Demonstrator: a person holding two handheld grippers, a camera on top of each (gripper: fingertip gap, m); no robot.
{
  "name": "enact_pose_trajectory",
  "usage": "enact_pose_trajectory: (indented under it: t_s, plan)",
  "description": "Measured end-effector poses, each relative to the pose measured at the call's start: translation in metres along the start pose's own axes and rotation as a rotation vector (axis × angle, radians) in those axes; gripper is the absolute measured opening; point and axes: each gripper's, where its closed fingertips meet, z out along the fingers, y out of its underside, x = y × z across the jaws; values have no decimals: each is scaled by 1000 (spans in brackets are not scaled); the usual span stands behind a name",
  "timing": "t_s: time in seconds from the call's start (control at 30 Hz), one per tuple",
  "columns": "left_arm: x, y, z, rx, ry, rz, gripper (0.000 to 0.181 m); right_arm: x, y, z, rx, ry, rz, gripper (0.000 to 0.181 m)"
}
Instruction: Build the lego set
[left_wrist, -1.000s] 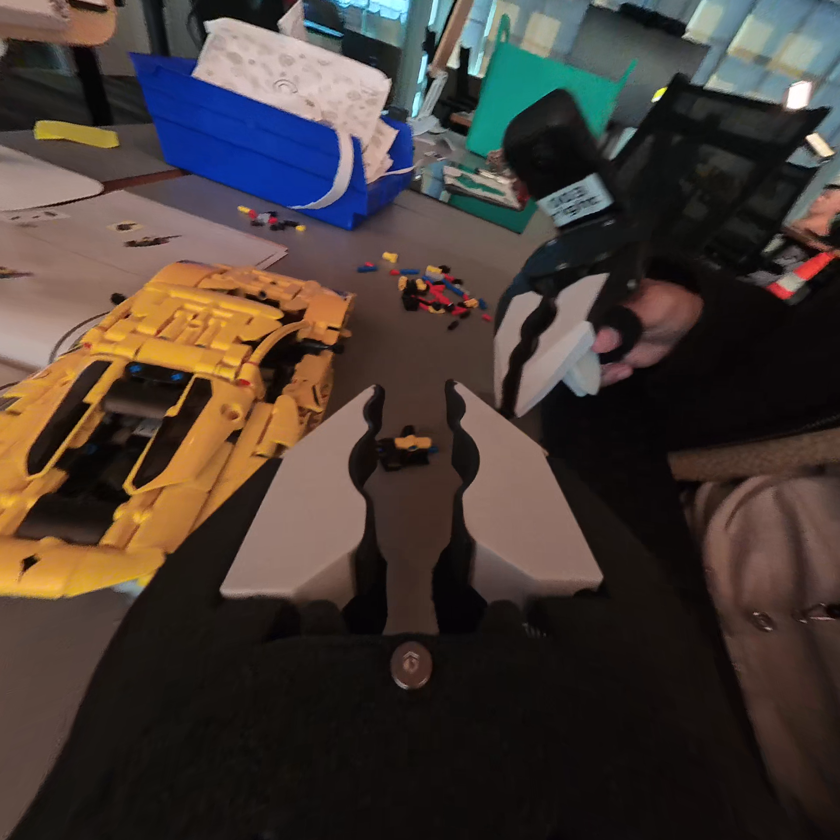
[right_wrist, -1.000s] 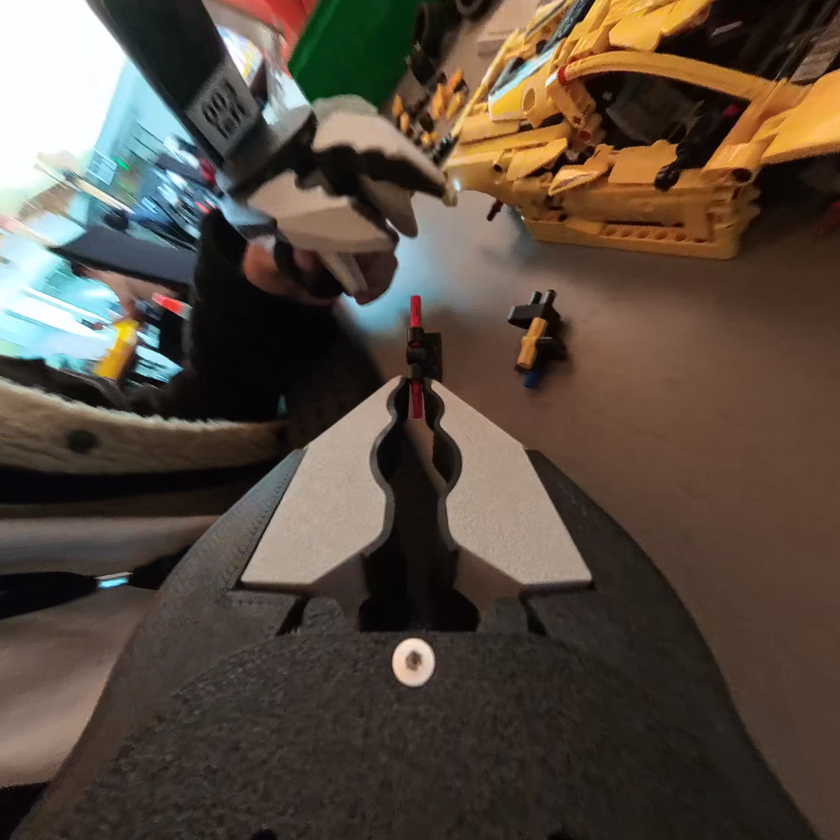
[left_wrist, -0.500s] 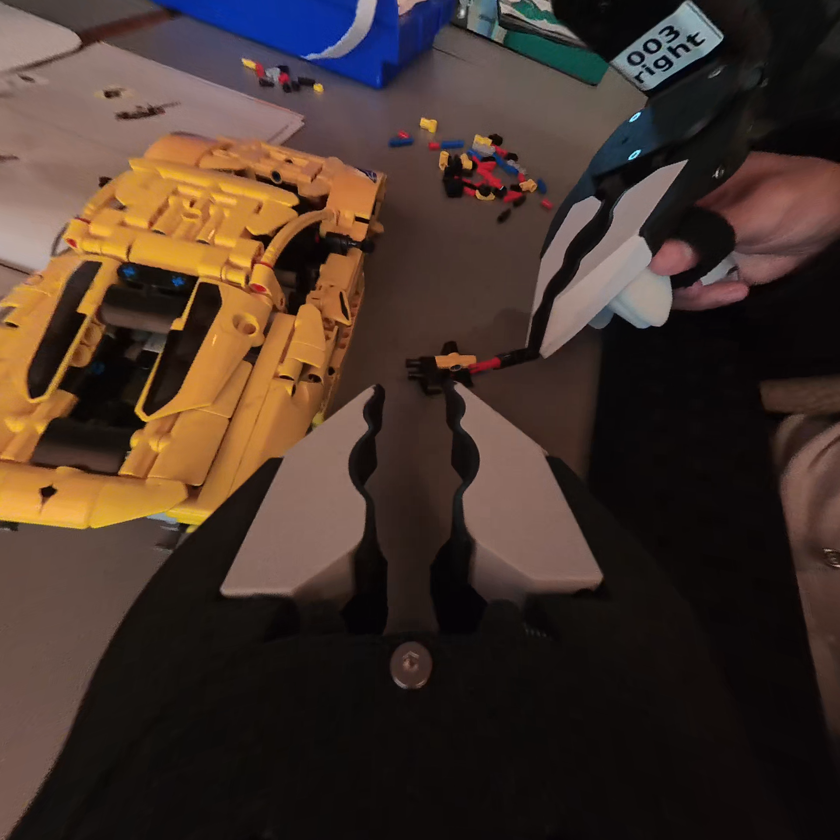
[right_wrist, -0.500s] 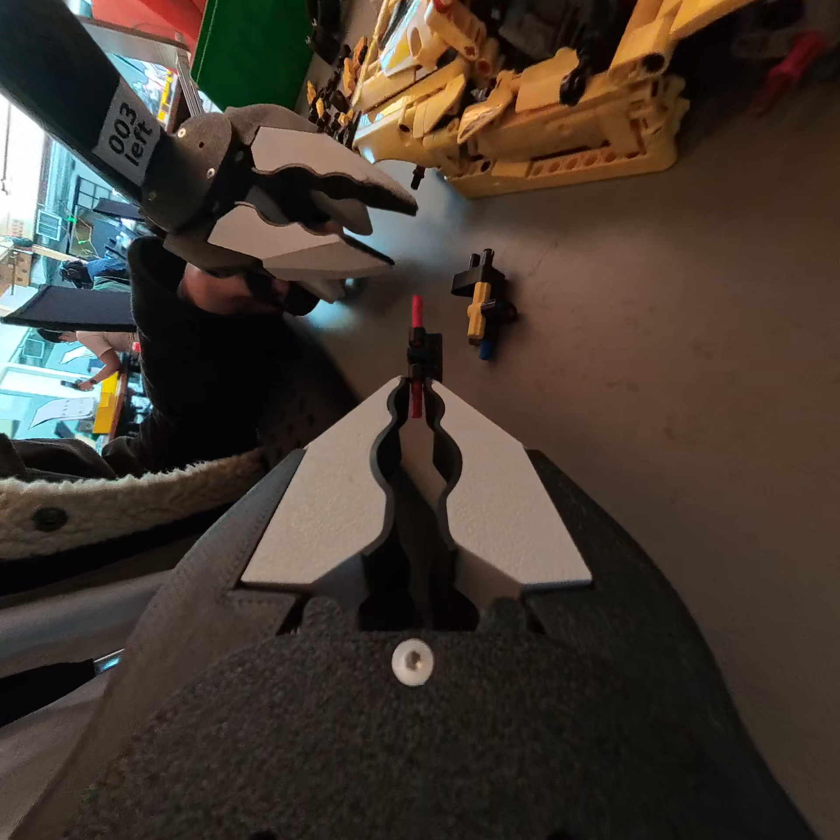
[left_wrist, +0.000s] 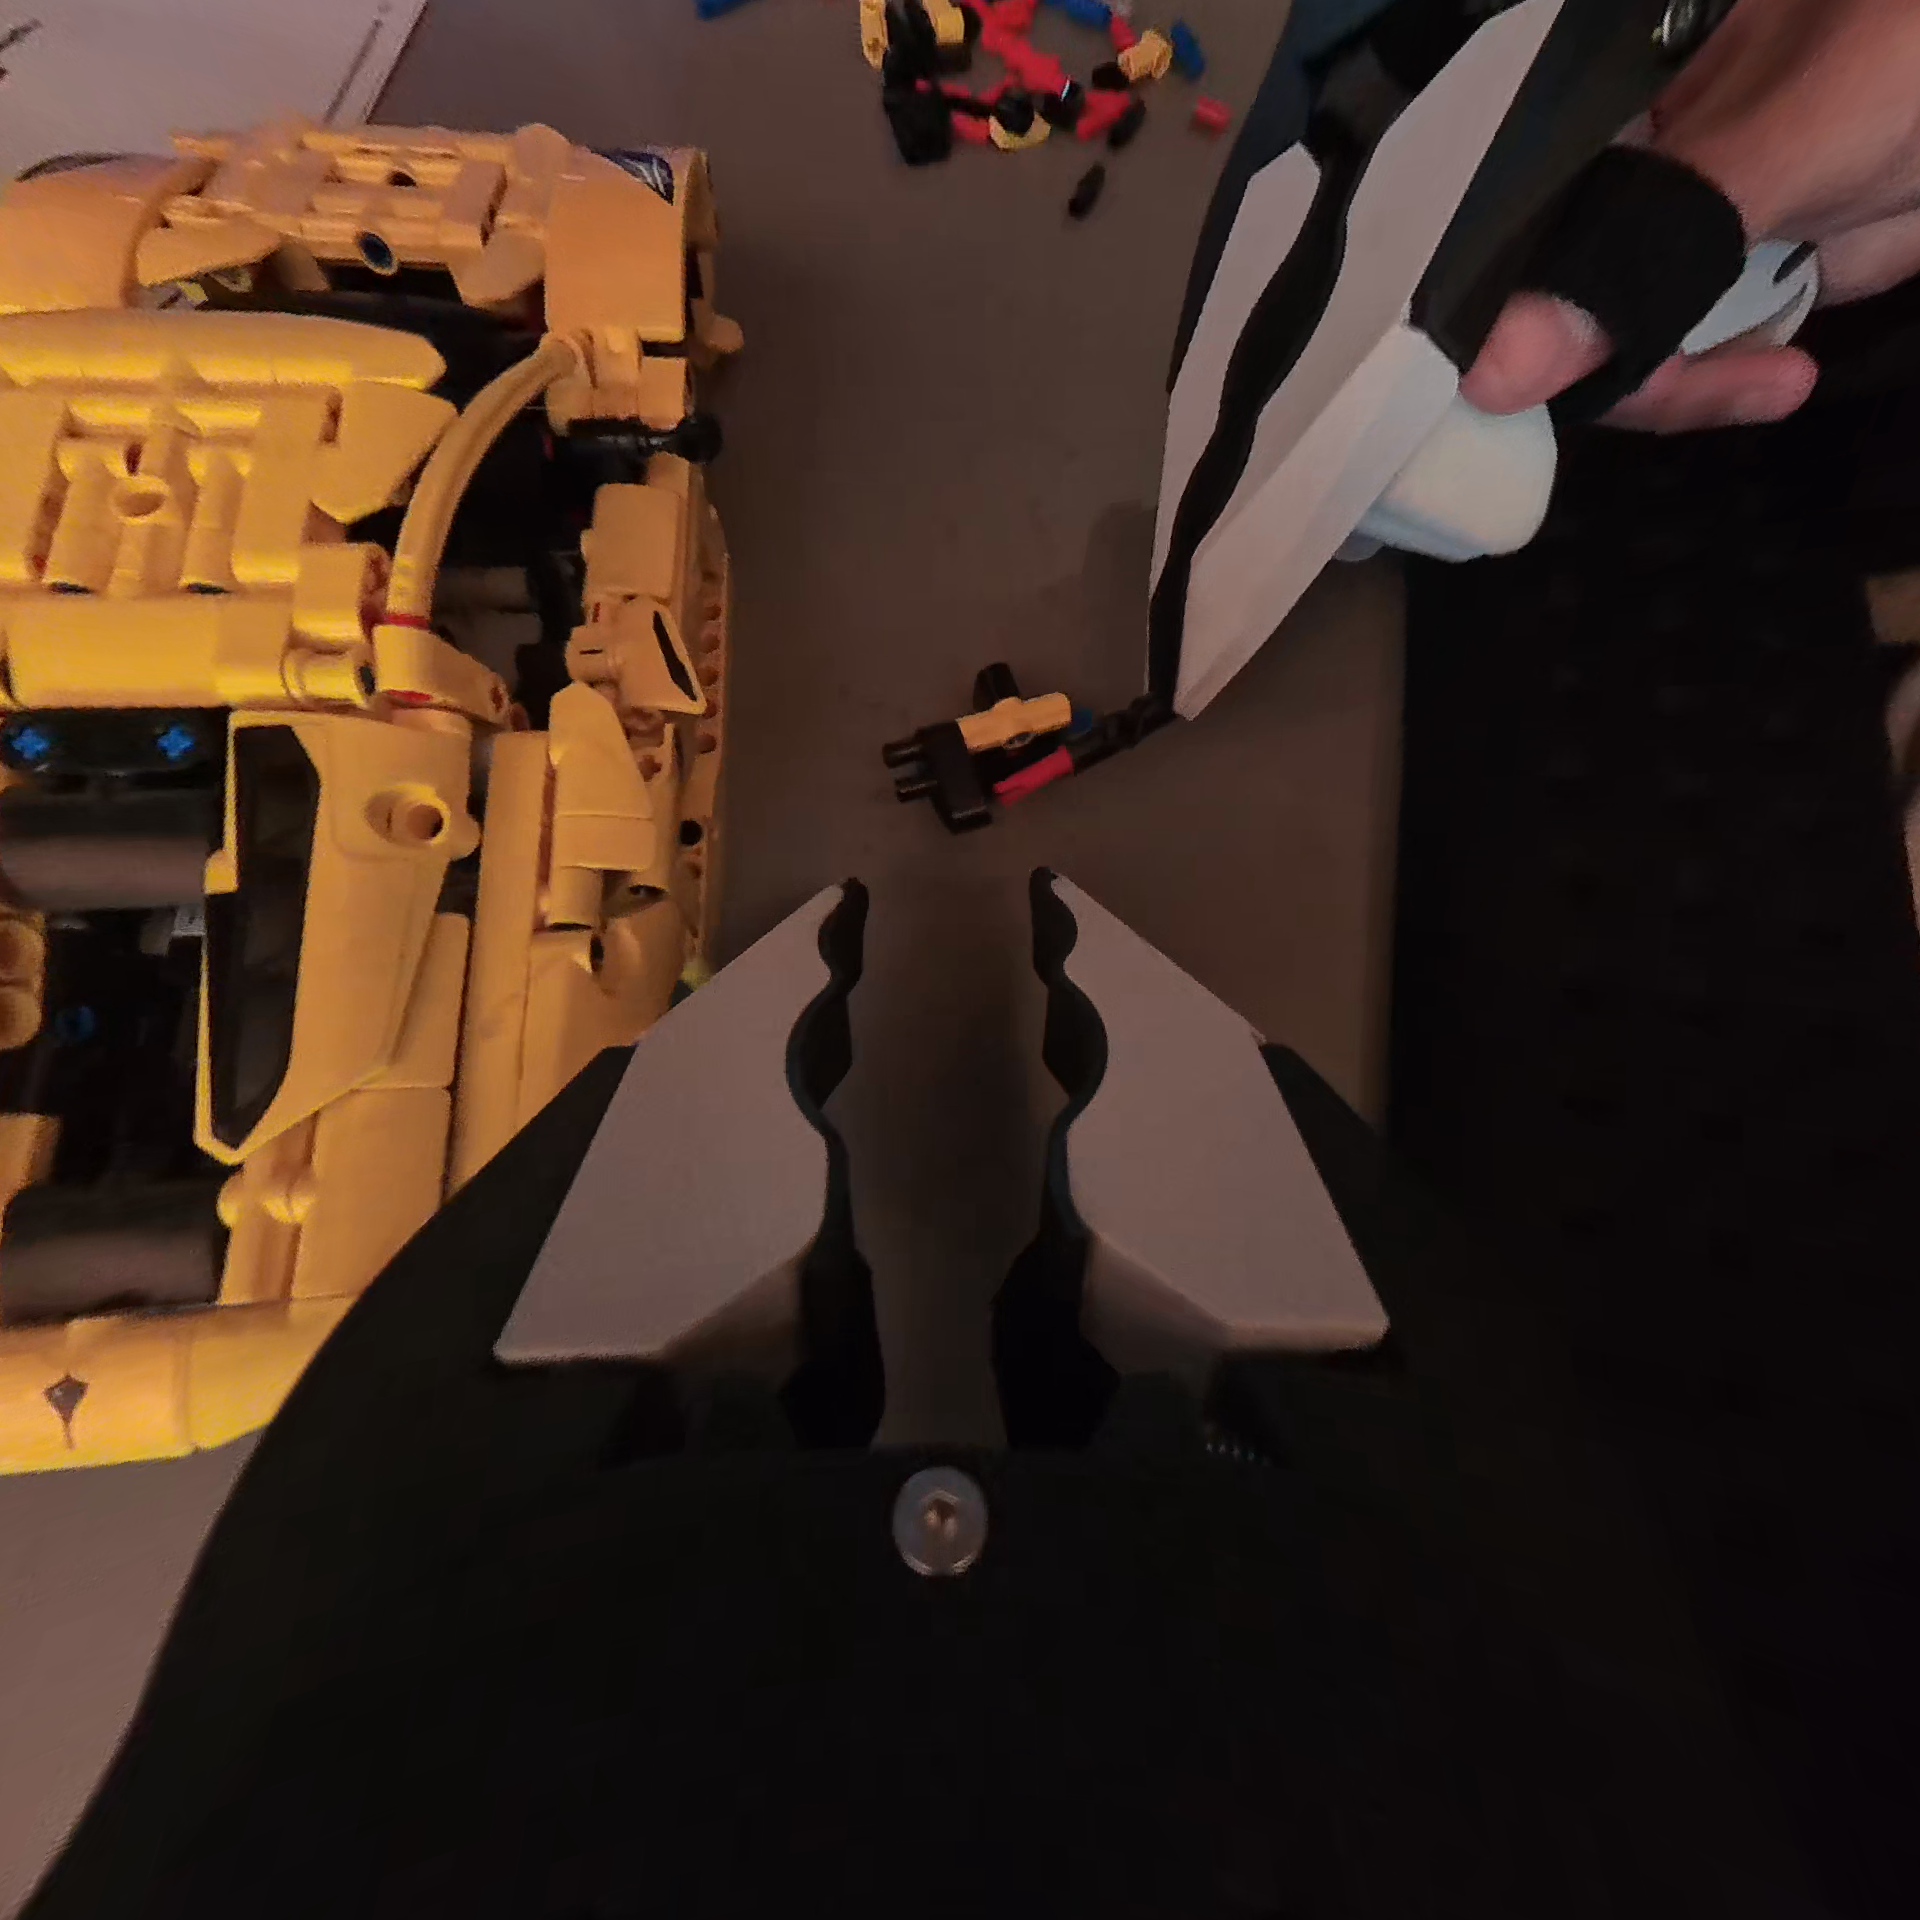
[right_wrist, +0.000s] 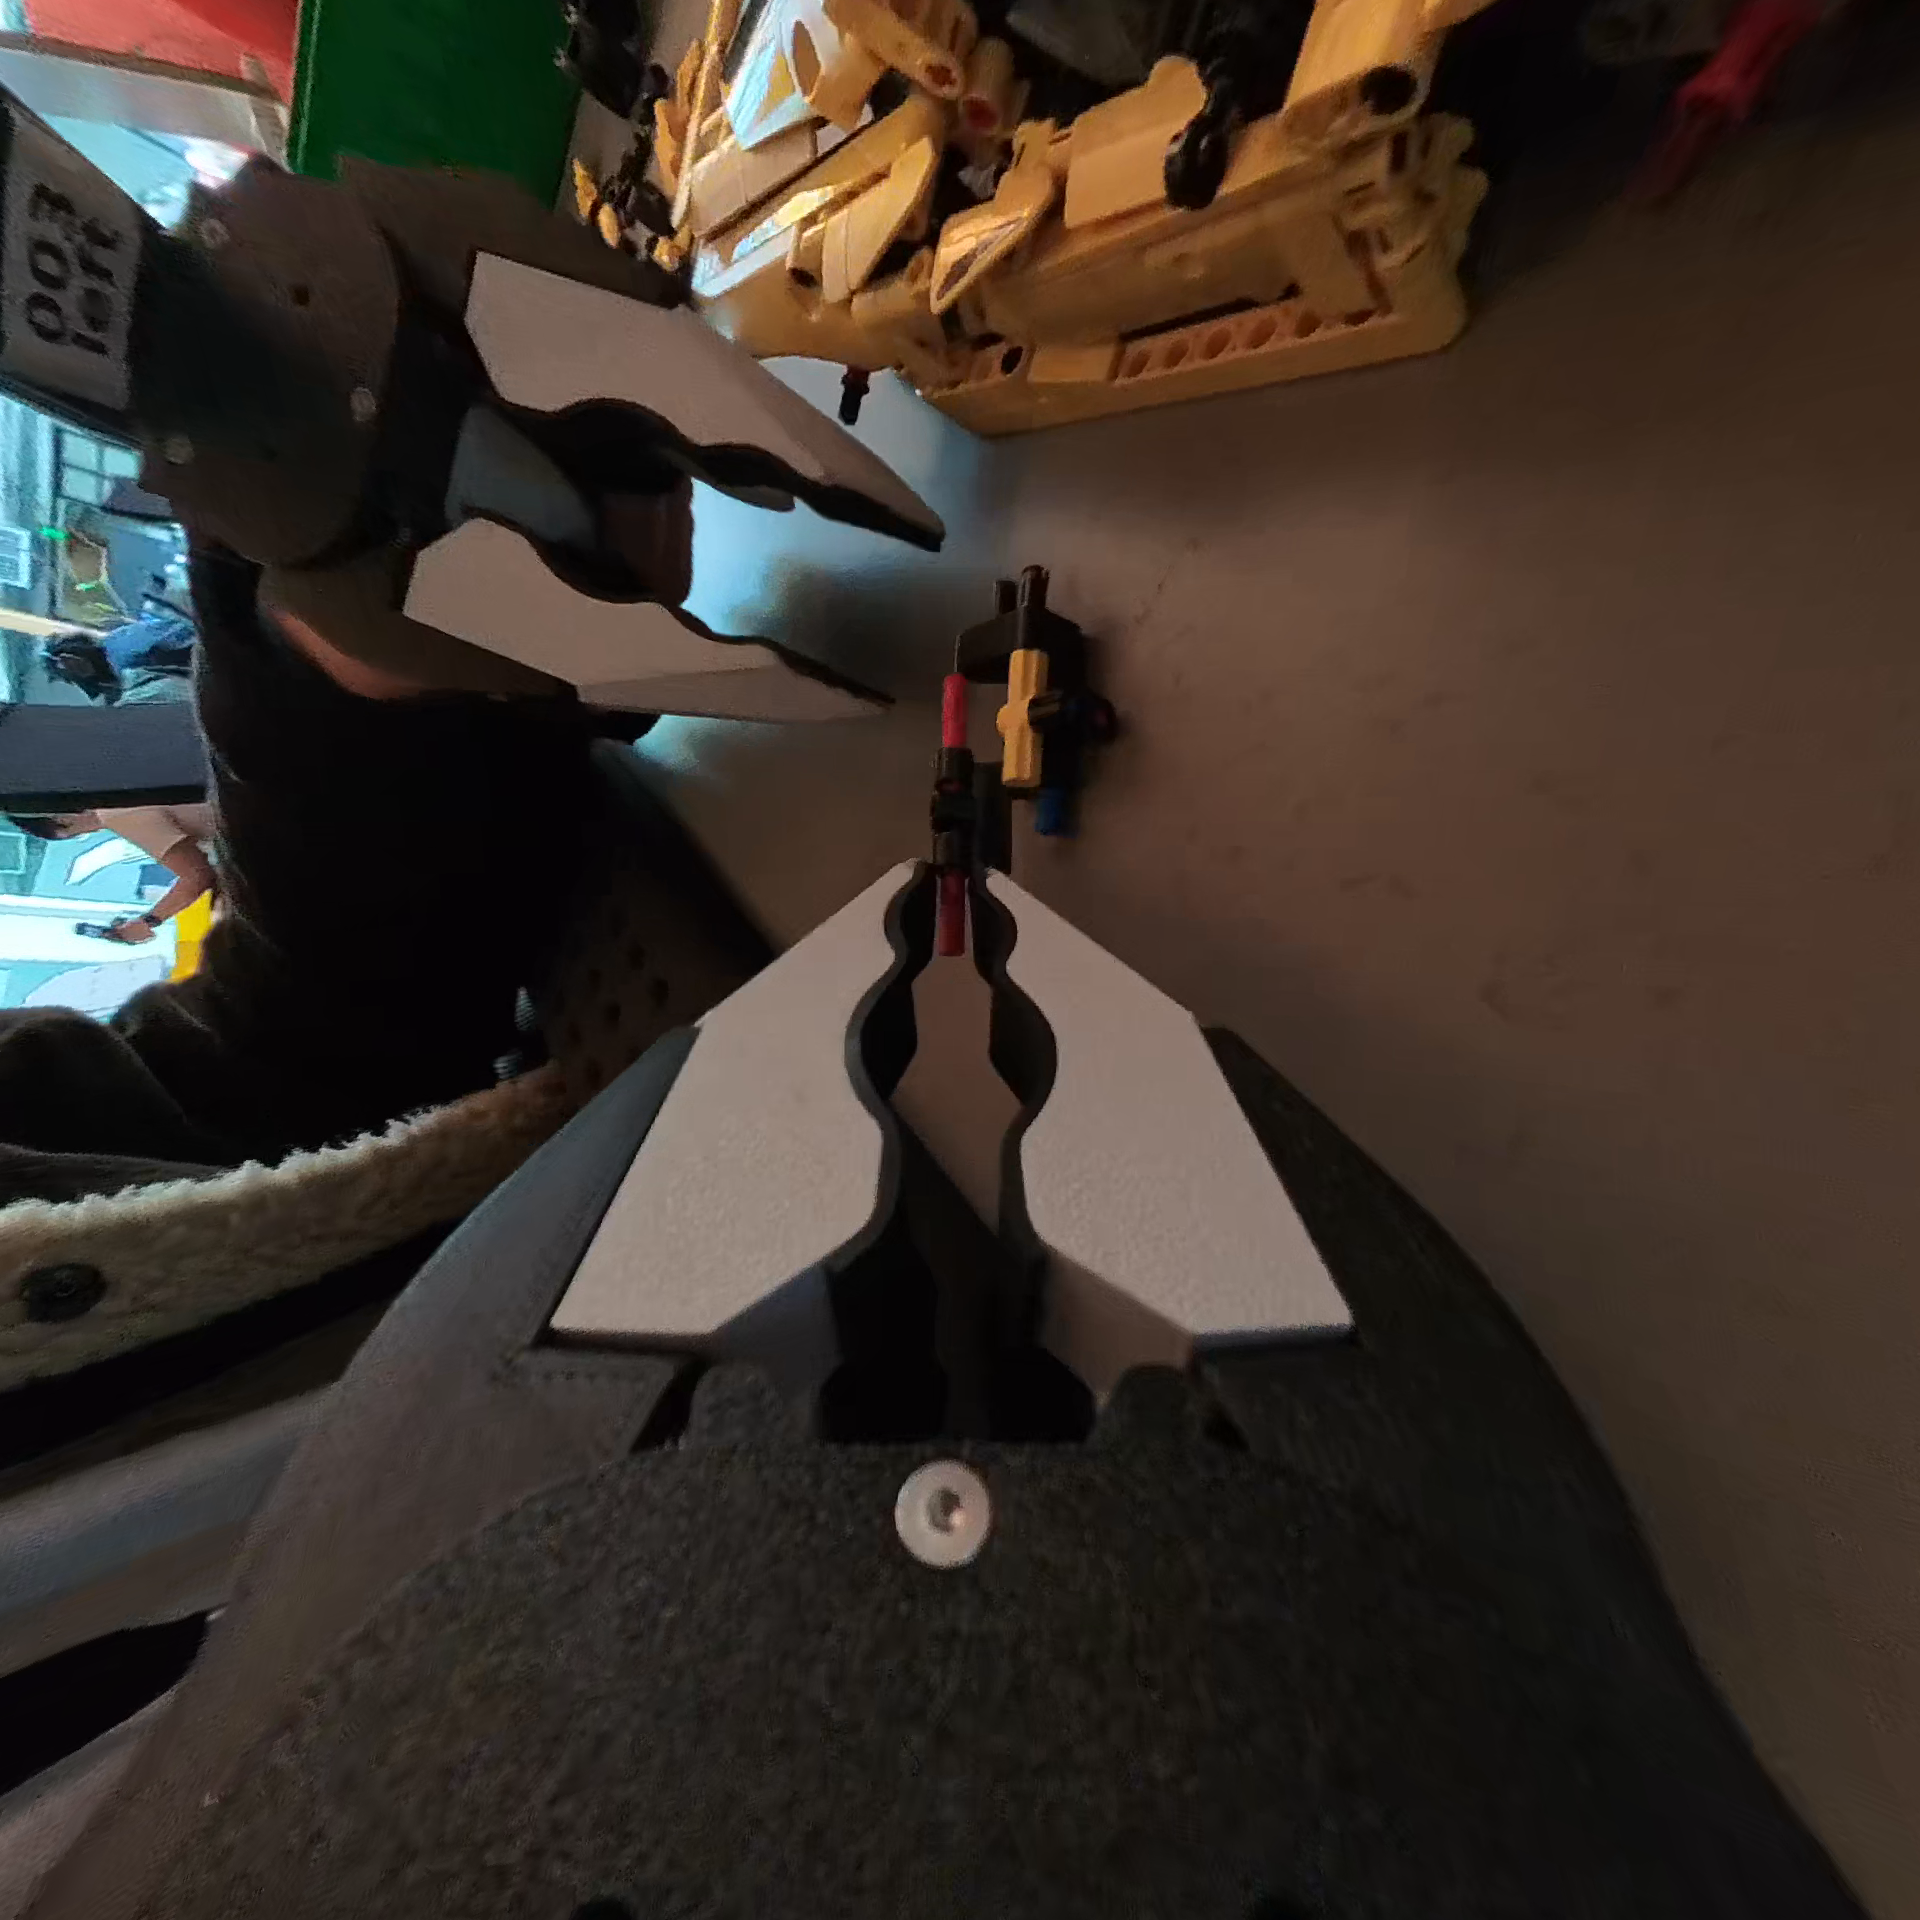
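While the grey table (left_wrist: 935, 499) carries the big yellow toy car (left_wrist: 343, 675) on its left side, the left gripper (left_wrist: 943, 899) hovers with jaws apart and empty just short of a small black-and-yellow brick piece (left_wrist: 971, 743). Beside that piece, the right gripper (right_wrist: 948, 878) has its jaws clamped on a red pin (right_wrist: 951, 717).

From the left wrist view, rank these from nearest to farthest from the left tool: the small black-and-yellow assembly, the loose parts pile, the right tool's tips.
1. Small black-and-yellow assembly, on the table just ahead of the open left tool.
2. Right tool tips, ahead and to the right, gripping the red axle piece.
3. Loose parts pile, far ahead near the top edge.
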Motion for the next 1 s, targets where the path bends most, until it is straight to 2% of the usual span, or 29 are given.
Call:
enact_pose_trajectory:
  t_s: [0.37,0.5,0.7,0.83,0.9,1.0]
  plan:
    - [3,-4,4,-18,-129,22,28,5,0,0,3,61,-33,5]
    - [10,-5,19,-29,-80,-5,27,7,2,0,-20,103,-87,5]
    - [18,-5,24,-40,-80,5,11,19,2,-8,-44,187,-186,6]
    - [38,-4,27,-42,-27,21,10,29,6,-17,-112,225,-378,6]
    - [36,-1,24,-57,-38,49,13,29,7,-20,-136,189,-449,6]
    - [24,-1,16,-40,-69,87,28,29,9,-25,-176,114,-524,6]
